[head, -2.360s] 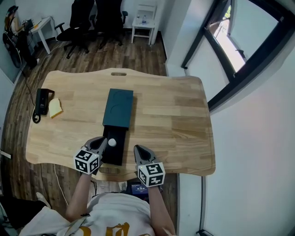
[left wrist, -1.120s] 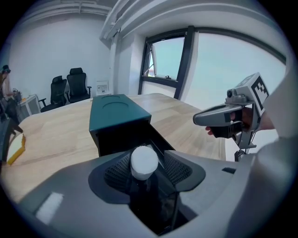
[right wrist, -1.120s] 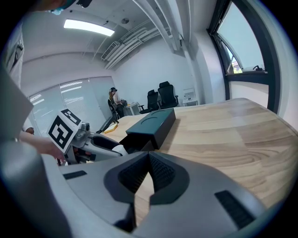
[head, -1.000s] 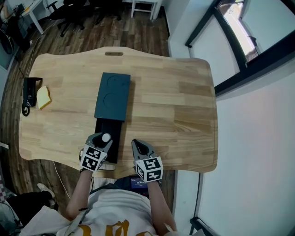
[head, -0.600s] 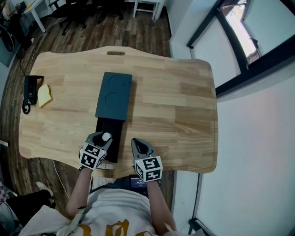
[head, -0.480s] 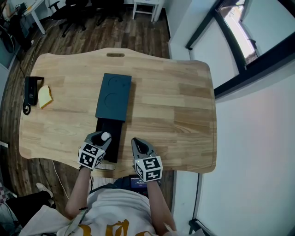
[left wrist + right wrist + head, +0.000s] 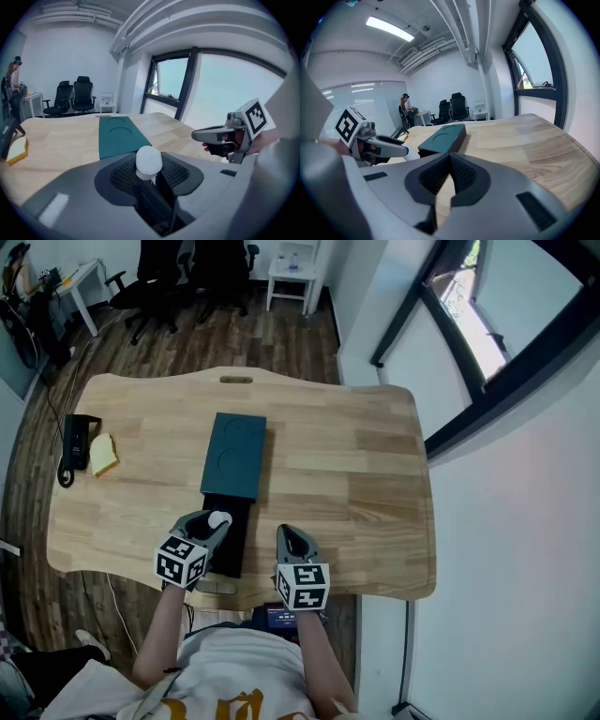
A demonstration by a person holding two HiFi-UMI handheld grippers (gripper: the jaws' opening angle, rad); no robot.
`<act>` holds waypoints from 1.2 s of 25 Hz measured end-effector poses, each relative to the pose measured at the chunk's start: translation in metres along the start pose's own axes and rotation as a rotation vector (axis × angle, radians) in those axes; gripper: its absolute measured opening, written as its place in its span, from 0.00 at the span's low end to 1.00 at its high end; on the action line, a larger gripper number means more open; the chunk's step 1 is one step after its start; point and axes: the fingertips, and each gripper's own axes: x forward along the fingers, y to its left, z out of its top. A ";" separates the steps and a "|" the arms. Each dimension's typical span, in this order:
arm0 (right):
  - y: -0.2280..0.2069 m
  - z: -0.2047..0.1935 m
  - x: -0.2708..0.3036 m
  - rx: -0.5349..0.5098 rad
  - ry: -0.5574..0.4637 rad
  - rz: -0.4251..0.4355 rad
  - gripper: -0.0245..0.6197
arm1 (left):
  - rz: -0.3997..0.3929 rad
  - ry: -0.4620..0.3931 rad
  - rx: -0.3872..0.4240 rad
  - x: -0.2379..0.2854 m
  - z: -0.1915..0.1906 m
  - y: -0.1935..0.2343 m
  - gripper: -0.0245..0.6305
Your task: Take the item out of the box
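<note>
A dark teal box (image 7: 234, 456) lies lengthwise on the wooden table (image 7: 356, 474), with its black inner tray (image 7: 228, 538) slid out toward me. The item is a small white ball (image 7: 220, 519). My left gripper (image 7: 214, 523) is shut on it just over the tray's near half. In the left gripper view the ball (image 7: 149, 160) sits pinched between the ribbed pads, with the teal box (image 7: 115, 136) beyond. My right gripper (image 7: 291, 542) hovers right of the tray, shut and empty; its pads (image 7: 457, 173) meet at the tips.
A black device (image 7: 75, 444) and a yellow sponge (image 7: 103, 456) lie at the table's far left. The table's near edge (image 7: 234, 592) is just under both grippers. Office chairs (image 7: 178, 268) and a white side table (image 7: 291, 277) stand on the floor beyond.
The ball lay in the open tray beside my left gripper; now the left jaws grip it. The right gripper has stayed in place beside the tray.
</note>
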 end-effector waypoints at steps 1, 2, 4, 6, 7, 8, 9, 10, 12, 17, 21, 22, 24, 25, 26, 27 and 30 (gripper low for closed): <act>0.001 0.006 -0.002 0.000 -0.017 -0.001 0.05 | -0.004 -0.028 -0.004 -0.004 0.006 -0.002 0.30; 0.003 0.012 -0.004 0.000 -0.033 -0.001 0.05 | -0.002 -0.050 -0.005 -0.007 0.011 -0.003 0.30; 0.005 0.024 -0.007 -0.009 -0.062 -0.002 0.05 | 0.014 -0.073 0.007 -0.013 0.018 -0.003 0.30; 0.008 0.034 -0.010 -0.022 -0.086 -0.006 0.05 | 0.031 -0.093 0.020 -0.021 0.024 -0.003 0.30; 0.009 0.038 -0.012 -0.028 -0.097 -0.009 0.05 | 0.034 -0.107 0.017 -0.025 0.028 -0.002 0.30; 0.010 0.041 -0.015 -0.033 -0.110 -0.015 0.05 | 0.032 -0.124 0.009 -0.029 0.032 -0.003 0.30; 0.012 0.044 -0.018 -0.038 -0.122 -0.022 0.05 | 0.028 -0.141 -0.002 -0.032 0.035 -0.003 0.30; 0.013 0.046 -0.021 -0.042 -0.135 -0.031 0.05 | 0.024 -0.156 -0.011 -0.036 0.039 -0.005 0.30; 0.016 0.048 -0.027 -0.044 -0.154 -0.039 0.05 | 0.026 -0.182 -0.016 -0.044 0.044 -0.006 0.30; 0.027 0.054 -0.034 -0.055 -0.180 -0.035 0.05 | 0.047 -0.243 -0.002 -0.063 0.060 -0.005 0.30; 0.034 0.055 -0.040 -0.082 -0.185 -0.049 0.05 | 0.067 -0.316 -0.009 -0.081 0.072 -0.001 0.30; 0.035 0.056 -0.041 -0.086 -0.189 -0.050 0.05 | 0.072 -0.330 -0.013 -0.085 0.074 0.000 0.30; 0.037 0.057 -0.043 -0.092 -0.197 -0.051 0.05 | 0.077 -0.344 -0.019 -0.091 0.076 0.002 0.30; 0.038 0.058 -0.044 -0.093 -0.199 -0.051 0.05 | 0.079 -0.349 -0.022 -0.093 0.076 0.003 0.30; 0.039 0.058 -0.045 -0.095 -0.202 -0.051 0.05 | 0.082 -0.354 -0.022 -0.095 0.076 0.003 0.30; 0.040 0.059 -0.046 -0.096 -0.206 -0.049 0.05 | 0.088 -0.360 -0.016 -0.098 0.077 0.004 0.30; 0.044 0.062 -0.049 -0.106 -0.223 -0.037 0.05 | 0.103 -0.376 0.010 -0.103 0.081 0.003 0.30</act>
